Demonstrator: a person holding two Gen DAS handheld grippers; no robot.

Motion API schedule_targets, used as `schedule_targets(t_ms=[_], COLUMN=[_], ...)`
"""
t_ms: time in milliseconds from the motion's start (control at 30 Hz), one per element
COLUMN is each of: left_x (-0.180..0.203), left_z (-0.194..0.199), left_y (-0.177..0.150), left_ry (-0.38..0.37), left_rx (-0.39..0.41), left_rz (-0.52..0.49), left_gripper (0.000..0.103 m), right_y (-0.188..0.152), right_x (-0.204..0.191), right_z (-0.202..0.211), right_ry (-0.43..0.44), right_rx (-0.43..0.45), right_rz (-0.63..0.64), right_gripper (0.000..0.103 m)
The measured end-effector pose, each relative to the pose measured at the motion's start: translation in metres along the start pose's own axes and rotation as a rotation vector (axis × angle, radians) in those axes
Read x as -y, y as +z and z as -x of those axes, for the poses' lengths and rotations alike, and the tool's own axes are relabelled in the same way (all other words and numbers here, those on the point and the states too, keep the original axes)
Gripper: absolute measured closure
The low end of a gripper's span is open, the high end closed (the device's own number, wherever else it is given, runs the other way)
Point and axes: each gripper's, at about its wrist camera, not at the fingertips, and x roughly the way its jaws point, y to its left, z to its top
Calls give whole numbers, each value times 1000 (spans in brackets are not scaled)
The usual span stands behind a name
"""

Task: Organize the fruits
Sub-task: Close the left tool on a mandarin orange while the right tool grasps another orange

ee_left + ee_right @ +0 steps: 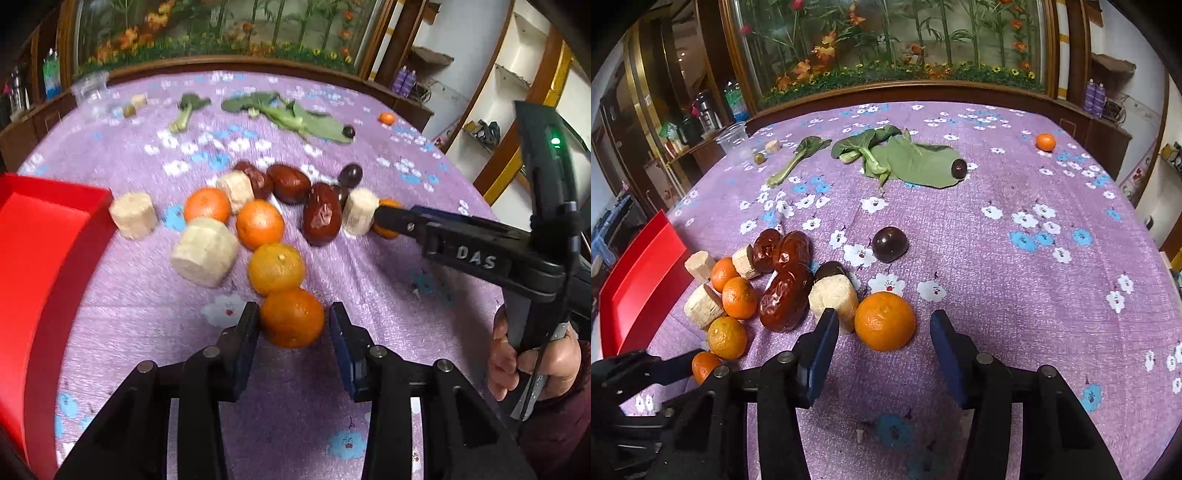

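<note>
In the left wrist view a small orange (291,318) lies on the purple flowered cloth at the near end of a row of oranges (259,223). My left gripper (293,314) has a pad against each side of it, shut on it. In the right wrist view another orange (885,321) rests beside a pale cane chunk (834,297) and red dates (785,299). My right gripper (884,326) is open and straddles that orange, with a gap at each pad. A red tray (48,236) stands to the left of the pile.
Dark round fruits (889,244) sit beyond the pile. Leafy greens (916,160), a lone orange (1045,142) and a clear plastic cup (733,138) lie toward the far edge. A hand (517,362) holds the right gripper's handle. Bare cloth stretches to the right.
</note>
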Motion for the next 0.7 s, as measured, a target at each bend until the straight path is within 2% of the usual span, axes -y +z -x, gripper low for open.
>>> schedule_targets(t_ms=[100, 167, 300, 367, 400, 700], left_x=[0, 0, 0, 0, 0, -9], left_z=[-1, -1, 1, 3, 4, 30], left_y=[1, 0, 0, -2, -3, -8], left_ry=[10, 17, 14, 8, 8, -7], left_rx=[2, 4, 5, 10, 14, 73], left_rz=[3, 1, 7, 12, 13, 45], left_gripper=[66, 70, 71, 71, 71, 71], right_y=[1, 1, -3, -4, -5, -10], right_x=[5, 10, 15, 12, 12, 9], right_z=[-2, -3, -10, -10, -10, 15], right_ry=[21, 45, 102, 96, 96, 115], right_rx=[6, 3, -30, -27, -31, 14], right_rz=[-15, -38, -67, -57, -60, -84], right_gripper=[46, 45, 45, 56, 67, 67])
